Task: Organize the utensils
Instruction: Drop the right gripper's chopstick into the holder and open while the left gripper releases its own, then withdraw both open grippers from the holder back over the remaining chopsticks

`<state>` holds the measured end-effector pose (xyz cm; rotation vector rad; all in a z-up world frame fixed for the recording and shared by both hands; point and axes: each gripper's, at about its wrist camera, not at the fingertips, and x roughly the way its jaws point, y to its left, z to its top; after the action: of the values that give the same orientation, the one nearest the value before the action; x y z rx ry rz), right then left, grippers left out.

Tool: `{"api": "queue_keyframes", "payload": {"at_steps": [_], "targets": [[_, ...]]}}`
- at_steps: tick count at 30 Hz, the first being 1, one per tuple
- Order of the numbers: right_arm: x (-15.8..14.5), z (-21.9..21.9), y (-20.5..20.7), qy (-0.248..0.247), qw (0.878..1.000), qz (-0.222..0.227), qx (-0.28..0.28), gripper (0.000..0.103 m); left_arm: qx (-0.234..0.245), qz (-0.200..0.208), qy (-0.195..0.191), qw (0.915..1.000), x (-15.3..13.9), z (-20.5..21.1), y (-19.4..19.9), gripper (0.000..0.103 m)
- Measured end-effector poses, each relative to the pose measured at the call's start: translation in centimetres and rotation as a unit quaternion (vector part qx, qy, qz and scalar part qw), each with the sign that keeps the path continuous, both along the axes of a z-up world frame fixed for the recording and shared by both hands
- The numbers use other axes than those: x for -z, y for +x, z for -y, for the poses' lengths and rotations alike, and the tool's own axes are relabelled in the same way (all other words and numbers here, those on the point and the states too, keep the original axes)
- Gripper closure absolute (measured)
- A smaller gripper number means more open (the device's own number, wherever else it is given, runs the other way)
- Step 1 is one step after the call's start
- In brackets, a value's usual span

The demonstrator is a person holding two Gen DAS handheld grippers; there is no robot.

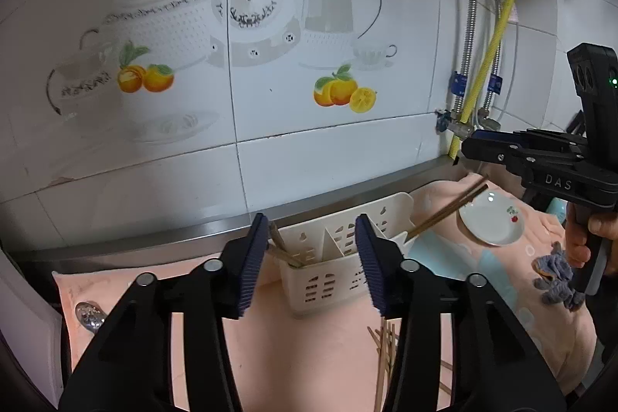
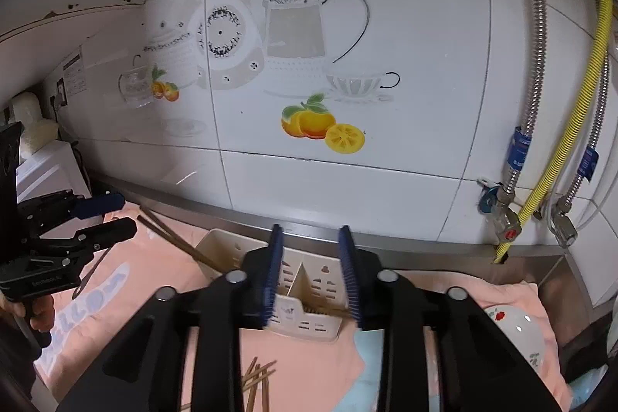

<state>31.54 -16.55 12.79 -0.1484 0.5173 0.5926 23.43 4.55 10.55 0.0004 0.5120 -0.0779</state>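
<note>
The white utensil caddy [image 1: 340,257] stands on the pink cloth [image 1: 270,354] near the tiled wall [image 1: 309,161], its divided slots keeping utensils upright. Chopsticks [image 1: 448,209] lean out of its right compartment, another pair [image 1: 282,246] sits in the left. More chopsticks [image 1: 384,350] lie loose on the cloth in front, likely next to be sorted. Left gripper [image 1: 313,265] and right gripper [image 2: 311,277] both hover over the caddy, jaws apart and empty. A small plate [image 1: 492,221] sits to the right.

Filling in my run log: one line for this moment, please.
left gripper: open | right gripper: open | chopsticks: in holder | loose chopsticks: on cloth
</note>
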Motion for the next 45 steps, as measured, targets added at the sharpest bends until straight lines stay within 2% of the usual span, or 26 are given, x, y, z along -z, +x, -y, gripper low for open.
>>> {"api": "queue_keyframes", "payload": {"at_steps": [8, 10, 15, 20, 25, 36, 39, 45], "targets": [[0.8, 1.9, -3.7, 0.006, 1.000, 0.009, -0.002, 0.045, -0.007, 0.004, 0.005, 1.0000, 1.2, 0.3, -3.6, 0.037], [1.4, 2.1, -4.8, 0.003, 1.000, 0.010, -0.004, 0.043, -0.006, 0.003, 0.002, 1.0000, 1.8, 0.4, -4.5, 0.033], [3.4, 2.6, -7.5, -0.004, 1.000, 0.010, -0.008, 0.030, -0.008, -0.008, 0.004, 0.9999, 3.9, 0.7, -6.6, 0.026], [5.7, 3.2, -10.1, -0.009, 1.000, 0.003, -0.009, 0.028, -0.013, -0.030, 0.002, 0.9995, 6.8, 0.9, -8.4, 0.022], [8.1, 3.4, -12.2, -0.024, 1.000, -0.001, -0.005, 0.027, -0.016, -0.054, 0.014, 0.9983, 9.7, 1.3, -9.9, 0.022], [13.6, 4.1, -15.9, -0.049, 0.998, -0.029, 0.005, 0.027, 0.015, -0.107, 0.008, 0.9941, 15.2, 2.7, -11.6, 0.023], [14.5, 4.4, -16.6, -0.047, 0.998, -0.038, 0.009, 0.027, 0.029, -0.119, 0.008, 0.9924, 16.2, 3.0, -11.6, 0.035], [16.3, 4.8, -17.3, -0.052, 0.997, -0.054, 0.016, 0.027, 0.060, -0.135, 0.017, 0.9889, 17.7, 4.2, -11.5, 0.051]]}}
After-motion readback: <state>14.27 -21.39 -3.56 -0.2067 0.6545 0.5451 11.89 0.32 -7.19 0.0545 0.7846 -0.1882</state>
